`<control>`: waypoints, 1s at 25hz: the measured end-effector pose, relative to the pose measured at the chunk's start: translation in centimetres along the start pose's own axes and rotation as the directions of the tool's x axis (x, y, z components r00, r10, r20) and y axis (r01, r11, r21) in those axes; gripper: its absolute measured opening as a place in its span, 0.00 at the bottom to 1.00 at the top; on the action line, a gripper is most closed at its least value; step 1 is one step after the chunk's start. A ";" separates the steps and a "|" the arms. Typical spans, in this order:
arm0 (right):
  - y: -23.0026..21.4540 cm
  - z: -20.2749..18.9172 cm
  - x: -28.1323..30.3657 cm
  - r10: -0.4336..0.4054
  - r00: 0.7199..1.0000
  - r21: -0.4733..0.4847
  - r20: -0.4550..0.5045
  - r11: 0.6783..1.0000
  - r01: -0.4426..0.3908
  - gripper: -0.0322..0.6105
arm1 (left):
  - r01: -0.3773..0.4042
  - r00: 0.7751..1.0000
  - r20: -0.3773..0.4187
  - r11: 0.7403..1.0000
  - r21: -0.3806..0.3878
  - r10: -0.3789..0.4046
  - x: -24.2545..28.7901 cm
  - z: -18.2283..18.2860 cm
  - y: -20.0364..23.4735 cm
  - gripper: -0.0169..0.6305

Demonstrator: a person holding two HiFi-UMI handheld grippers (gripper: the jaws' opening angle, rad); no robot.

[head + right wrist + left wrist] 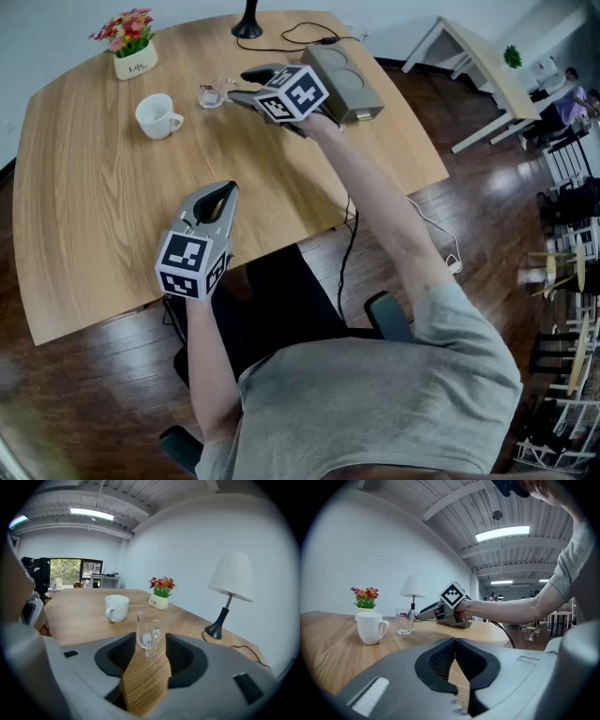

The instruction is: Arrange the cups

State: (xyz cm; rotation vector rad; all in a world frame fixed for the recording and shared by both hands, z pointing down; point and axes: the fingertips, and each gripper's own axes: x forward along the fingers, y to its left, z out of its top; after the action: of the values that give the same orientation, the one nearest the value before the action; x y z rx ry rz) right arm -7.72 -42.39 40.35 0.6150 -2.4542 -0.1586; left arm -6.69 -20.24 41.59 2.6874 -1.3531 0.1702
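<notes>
A clear glass cup (214, 94) (149, 629) stands on the wooden table (103, 216), its handle turned toward my right gripper (242, 86) (150, 645). That gripper is open, and its jaw tips flank the handle without pressing on it. A white mug (157, 115) (116, 607) stands to the left of the glass, a little apart. My left gripper (218, 194) (453, 642) hovers near the table's front edge, shut with nothing in it. In the left gripper view the mug (371, 627), the glass (404, 620) and the right gripper (423, 614) line up ahead.
A small flower pot (131, 44) (160, 595) sits at the far left corner. A lamp (247, 26) (229, 592) with a black cable stands at the back edge, and a grey box (343, 81) lies behind my right hand. An office chair stands below the table's front edge.
</notes>
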 end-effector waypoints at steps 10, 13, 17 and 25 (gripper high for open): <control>1.3 1.6 6.6 0.067 0.994 0.003 -0.086 0.998 -0.067 0.29 | -0.058 0.998 -0.015 0.998 -0.028 0.058 -1.8 -1.4 2.7 0.04; 1.0 0.4 5.0 0.084 0.988 0.004 -0.133 0.996 -0.085 0.26 | -0.041 0.999 -0.002 0.999 -0.024 0.041 -0.8 -1.2 1.0 0.04; 3.4 0.1 4.3 0.195 0.977 0.088 -0.089 0.978 -0.187 0.14 | -0.025 1.000 0.015 1.000 -0.018 0.025 -0.3 -1.9 0.1 0.04; 0.1 -3.6 -0.9 0.092 0.995 0.169 -0.026 0.982 -0.086 0.13 | -0.013 1.000 0.004 1.000 -0.022 0.013 0.0 -0.4 -0.4 0.04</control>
State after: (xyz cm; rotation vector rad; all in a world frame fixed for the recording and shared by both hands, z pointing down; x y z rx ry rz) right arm -5.07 -41.74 42.81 0.5722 -2.4729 0.0944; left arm -6.40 -19.94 41.95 2.6633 -1.3655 0.1503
